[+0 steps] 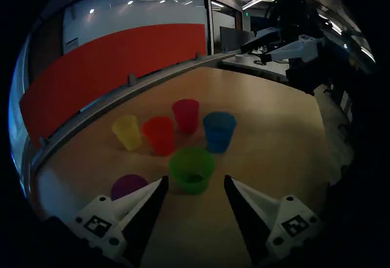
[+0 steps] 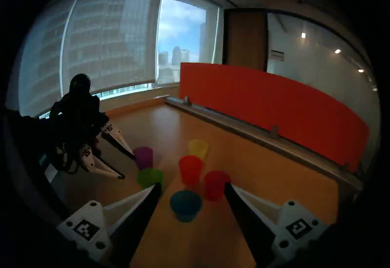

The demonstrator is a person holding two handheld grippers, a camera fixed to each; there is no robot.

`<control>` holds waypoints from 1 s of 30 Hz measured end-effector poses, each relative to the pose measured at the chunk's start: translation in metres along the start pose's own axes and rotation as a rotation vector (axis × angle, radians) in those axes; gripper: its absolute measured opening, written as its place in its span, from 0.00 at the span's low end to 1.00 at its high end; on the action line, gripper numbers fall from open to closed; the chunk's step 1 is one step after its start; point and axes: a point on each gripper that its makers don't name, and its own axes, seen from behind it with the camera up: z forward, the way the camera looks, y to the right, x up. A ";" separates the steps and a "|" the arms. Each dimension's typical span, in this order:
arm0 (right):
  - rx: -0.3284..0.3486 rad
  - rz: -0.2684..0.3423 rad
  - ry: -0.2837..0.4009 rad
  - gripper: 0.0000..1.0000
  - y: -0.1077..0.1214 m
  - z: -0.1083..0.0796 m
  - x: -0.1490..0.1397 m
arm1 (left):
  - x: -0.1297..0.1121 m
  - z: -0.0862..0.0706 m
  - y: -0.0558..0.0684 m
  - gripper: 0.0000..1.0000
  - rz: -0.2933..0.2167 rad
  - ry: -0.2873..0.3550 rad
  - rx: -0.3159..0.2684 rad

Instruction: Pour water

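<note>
Several plastic cups stand close together on a wooden table (image 1: 273,122): yellow (image 1: 127,131), orange-red (image 1: 159,135), crimson (image 1: 185,115), blue (image 1: 219,130), green (image 1: 191,168) and purple (image 1: 127,186). My left gripper (image 1: 196,185) is open, with the green cup just ahead between its fingertips, untouched. In the right gripper view, my right gripper (image 2: 192,190) is open above the blue cup (image 2: 185,204), near the crimson cup (image 2: 216,185) and orange-red cup (image 2: 190,169). The left gripper (image 2: 128,167) shows across the table beside the purple cup (image 2: 143,157) and green cup (image 2: 149,177).
An orange partition (image 1: 112,63) with a metal rail (image 1: 146,80) runs along the table's far side. The right gripper (image 1: 252,54) hangs high over the far table end, held by a dark figure. Large windows (image 2: 112,44) stand behind the person. Bare tabletop lies right of the cups.
</note>
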 end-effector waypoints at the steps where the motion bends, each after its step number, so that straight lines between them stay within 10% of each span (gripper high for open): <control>1: 0.000 0.001 0.000 1.00 0.001 0.000 0.000 | 0.000 0.002 0.000 0.84 -0.001 -0.003 -0.001; 30: -0.015 0.036 -0.002 1.00 0.025 0.001 -0.012 | -0.013 0.052 -0.009 0.84 -0.003 -0.088 0.001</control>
